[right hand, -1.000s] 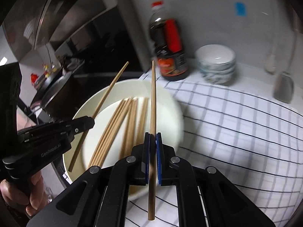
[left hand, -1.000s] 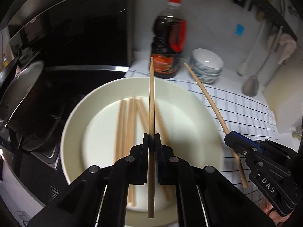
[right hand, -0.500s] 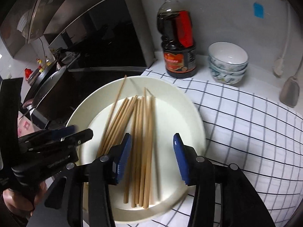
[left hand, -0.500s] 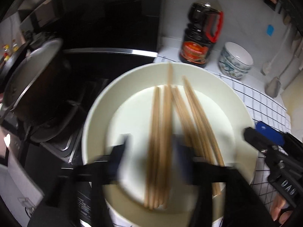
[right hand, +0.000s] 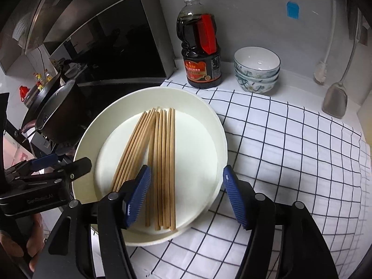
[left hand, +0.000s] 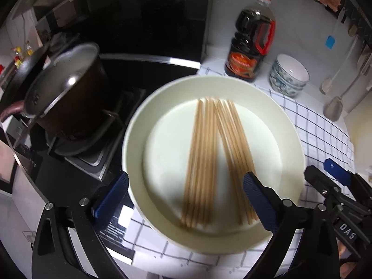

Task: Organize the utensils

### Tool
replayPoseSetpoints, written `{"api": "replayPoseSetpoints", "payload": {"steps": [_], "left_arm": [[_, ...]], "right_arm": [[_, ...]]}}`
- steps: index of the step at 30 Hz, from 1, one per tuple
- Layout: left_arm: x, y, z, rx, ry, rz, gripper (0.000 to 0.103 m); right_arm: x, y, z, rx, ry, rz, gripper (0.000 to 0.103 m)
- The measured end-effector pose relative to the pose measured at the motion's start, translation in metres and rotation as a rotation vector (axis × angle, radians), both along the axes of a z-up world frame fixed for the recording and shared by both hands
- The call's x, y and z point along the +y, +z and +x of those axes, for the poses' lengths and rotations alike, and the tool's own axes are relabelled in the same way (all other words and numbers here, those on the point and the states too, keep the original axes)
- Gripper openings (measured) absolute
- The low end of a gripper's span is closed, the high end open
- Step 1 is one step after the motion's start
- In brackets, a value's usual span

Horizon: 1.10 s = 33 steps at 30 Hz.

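Several wooden chopsticks (left hand: pixel 209 153) lie in a fan in a large white plate (left hand: pixel 288 137) on the checked cloth. They also show in the right wrist view (right hand: pixel 162 158) in the same plate (right hand: pixel 209 125). My left gripper (left hand: pixel 186 197) is open and empty above the plate's near edge. My right gripper (right hand: pixel 186 195) is open and empty above the plate's near right side. The left gripper shows at the left of the right wrist view (right hand: pixel 58 165); the right gripper shows at the right of the left wrist view (left hand: pixel 325 172).
A soy sauce bottle (right hand: pixel 201 44) and stacked bowls (right hand: pixel 257 69) stand at the back wall. A metal spatula (right hand: pixel 336 97) and a brush (right hand: pixel 322 67) hang at the right. A dark pot (left hand: pixel 65 93) sits on the stove to the left.
Both grippers held one chopstick each a second ago. Both have opened, the chopsticks now lie in the plate, and both grippers have drawn back and up.
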<state>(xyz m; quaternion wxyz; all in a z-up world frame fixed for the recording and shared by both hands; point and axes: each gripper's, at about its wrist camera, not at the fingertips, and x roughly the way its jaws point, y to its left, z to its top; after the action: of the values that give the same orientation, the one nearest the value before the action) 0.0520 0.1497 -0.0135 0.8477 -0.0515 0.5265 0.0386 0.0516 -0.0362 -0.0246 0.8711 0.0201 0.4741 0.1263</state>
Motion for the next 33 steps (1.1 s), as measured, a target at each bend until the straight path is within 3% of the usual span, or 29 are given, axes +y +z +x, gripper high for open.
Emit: {"api": "replayPoseSetpoints", "payload": {"steps": [15, 33], "left_arm": [[-0.018, 0.029, -0.018, -0.065, -0.018, 0.044, 0.097], [-0.026, 0.031, -0.023, -0.062, -0.012, 0.086, 0.097]], "right_arm": [[0.000, 0.017, -0.018, 0.005, -0.029, -0.010, 0.065], [-0.004, 0.023, -0.026, 0.000, -0.041, -0.035, 0.066]]}}
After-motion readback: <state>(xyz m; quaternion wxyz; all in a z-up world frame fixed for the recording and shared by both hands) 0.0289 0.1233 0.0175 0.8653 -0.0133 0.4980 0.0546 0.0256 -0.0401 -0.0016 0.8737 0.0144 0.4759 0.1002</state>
